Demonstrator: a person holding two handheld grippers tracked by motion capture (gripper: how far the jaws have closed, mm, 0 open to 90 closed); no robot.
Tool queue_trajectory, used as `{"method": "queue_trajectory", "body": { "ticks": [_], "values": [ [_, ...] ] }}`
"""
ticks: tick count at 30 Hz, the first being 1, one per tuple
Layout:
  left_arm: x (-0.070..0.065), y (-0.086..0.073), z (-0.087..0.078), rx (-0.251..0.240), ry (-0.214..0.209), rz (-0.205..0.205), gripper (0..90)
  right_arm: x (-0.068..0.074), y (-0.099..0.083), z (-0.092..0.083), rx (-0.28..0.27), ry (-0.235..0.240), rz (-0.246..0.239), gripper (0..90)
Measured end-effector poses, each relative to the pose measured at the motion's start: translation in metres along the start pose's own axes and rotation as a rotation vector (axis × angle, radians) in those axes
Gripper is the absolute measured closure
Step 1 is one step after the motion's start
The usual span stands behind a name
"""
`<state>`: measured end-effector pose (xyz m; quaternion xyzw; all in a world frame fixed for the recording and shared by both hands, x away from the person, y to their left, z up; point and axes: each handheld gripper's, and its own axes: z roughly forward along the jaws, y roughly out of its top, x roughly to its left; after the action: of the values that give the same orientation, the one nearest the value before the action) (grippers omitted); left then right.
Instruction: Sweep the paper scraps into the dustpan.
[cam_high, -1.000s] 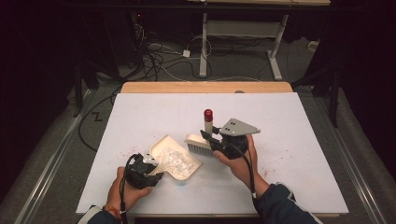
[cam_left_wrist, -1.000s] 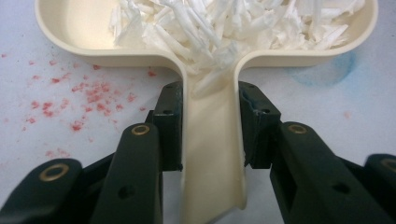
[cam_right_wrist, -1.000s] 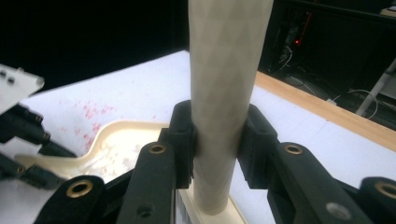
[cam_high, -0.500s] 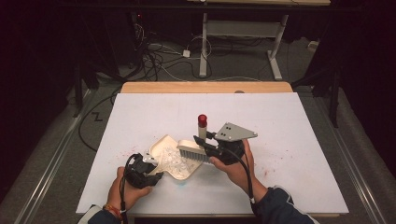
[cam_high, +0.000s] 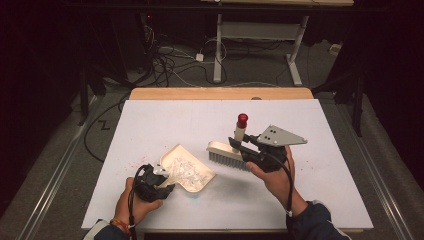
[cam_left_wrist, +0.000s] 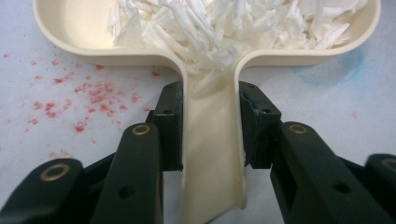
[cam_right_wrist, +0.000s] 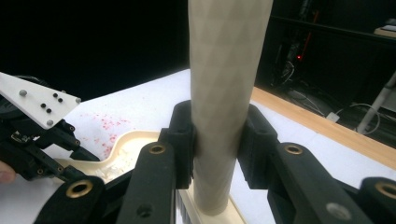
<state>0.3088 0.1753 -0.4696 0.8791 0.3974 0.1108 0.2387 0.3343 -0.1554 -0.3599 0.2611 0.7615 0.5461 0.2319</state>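
Down on the white worktop (cam_high: 150, 120), the cream dustpan (cam_high: 187, 170) lies flat near the front edge, its handle pointing toward the person and its tray, heaped with white paper shreds (cam_left_wrist: 224, 23), facing away. The left claw (cam_left_wrist: 210, 126) pinches that handle from both sides. Just right of the pan, the right claw (cam_right_wrist: 217, 140) clamps the brush (cam_high: 227, 152) by its upright, red-tipped handle, bristles downward, head running level.
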Motion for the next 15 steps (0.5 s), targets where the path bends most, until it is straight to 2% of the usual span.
{"method": "queue_trajectory", "body": {
  "ticks": [2, 5, 6, 8, 13, 15],
  "values": [
    [0.000, 0.001, 0.000, 0.004, 0.003, 0.002, 63.5, -0.006, 0.000, -0.013, -0.005, -0.001, -0.012, 71.0],
    [-0.001, 0.000, 0.000, 0.006, 0.007, 0.007, 63.5, -0.009, -0.001, -0.022, -0.009, -0.002, -0.008, 71.0],
    [-0.001, 0.000, 0.000, 0.005, 0.008, 0.006, 63.5, -0.014, -0.003, -0.031, -0.010, -0.010, -0.003, 71.0],
    [-0.001, 0.000, 0.000, 0.004, 0.010, 0.006, 63.5, -0.016, -0.003, -0.034, -0.006, -0.010, 0.000, 71.0],
    [-0.001, -0.001, 0.000, -0.002, 0.005, -0.004, 63.4, -0.031, -0.005, -0.058, -0.010, -0.041, 0.019, 70.9],
    [-0.001, -0.001, 0.000, -0.006, 0.007, -0.011, 63.5, -0.032, -0.006, -0.062, -0.009, -0.048, 0.017, 70.9]
  ]
}}
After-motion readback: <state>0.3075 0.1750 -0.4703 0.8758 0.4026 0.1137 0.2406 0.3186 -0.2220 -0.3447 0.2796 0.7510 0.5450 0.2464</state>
